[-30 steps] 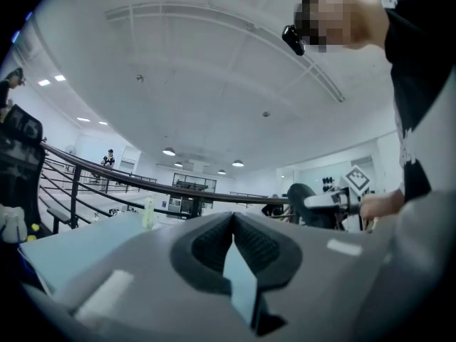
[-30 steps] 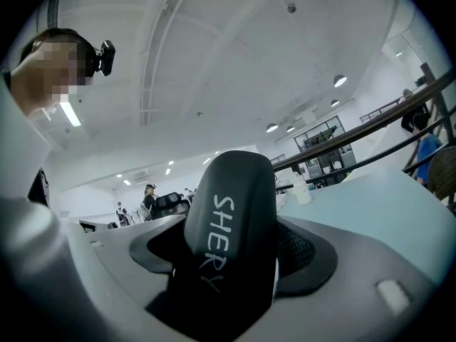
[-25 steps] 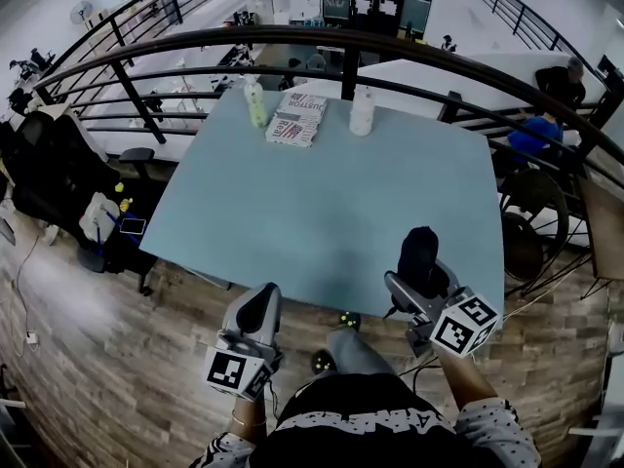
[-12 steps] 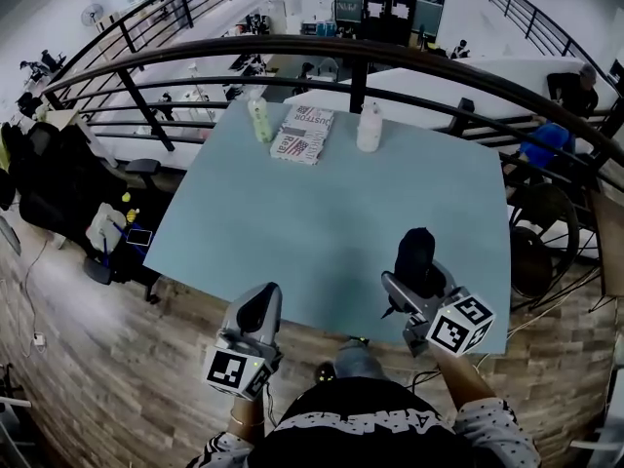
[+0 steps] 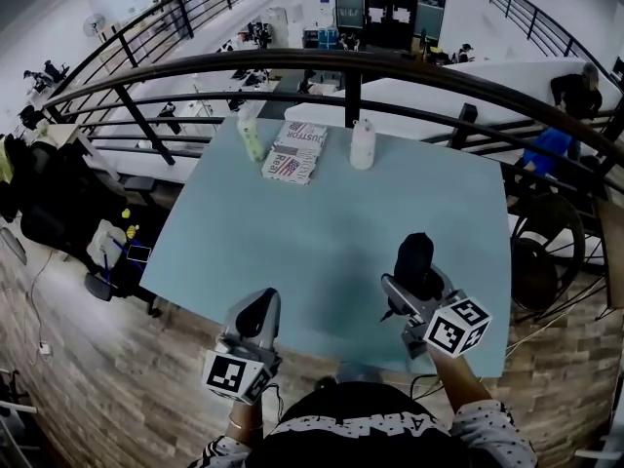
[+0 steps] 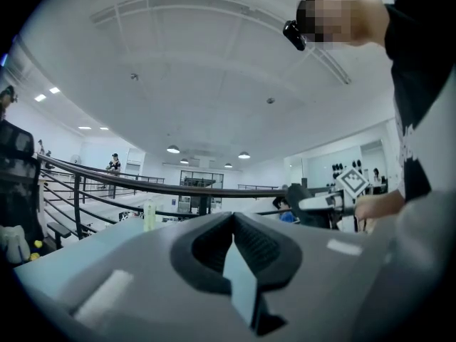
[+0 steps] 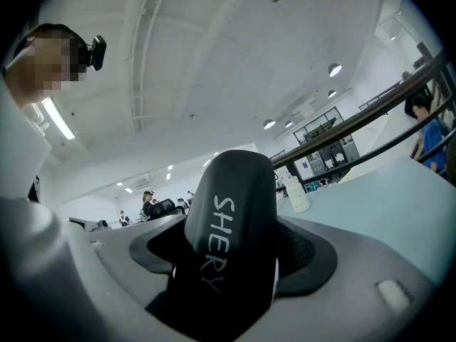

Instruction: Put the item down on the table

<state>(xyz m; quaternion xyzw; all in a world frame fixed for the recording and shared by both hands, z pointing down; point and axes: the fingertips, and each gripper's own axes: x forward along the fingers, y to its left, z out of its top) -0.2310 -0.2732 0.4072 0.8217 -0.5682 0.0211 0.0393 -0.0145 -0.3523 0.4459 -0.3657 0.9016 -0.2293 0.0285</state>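
Head view: the right tool (image 5: 419,281) holds the black item (image 5: 414,253) upright over the desk's (image 5: 292,232) near edge. Let go there, it could topple onto the floor (image 5: 117,359). The left tool (image 5: 255,312) hangs short of the desk. Far off, a green bottle (image 5: 252,136) and a white bottle (image 5: 362,144) flank a packet (image 5: 294,151); their contents cannot be told.

Left gripper view: jaws pressed together, nothing between.

Right gripper view: jaws pinch the item.

One black item (image 5: 417,259) is over the table (image 5: 292,252); at its far edge stand two bottles, a green bottle (image 5: 252,136) and a white bottle (image 5: 362,145), and one printed packet (image 5: 294,151).
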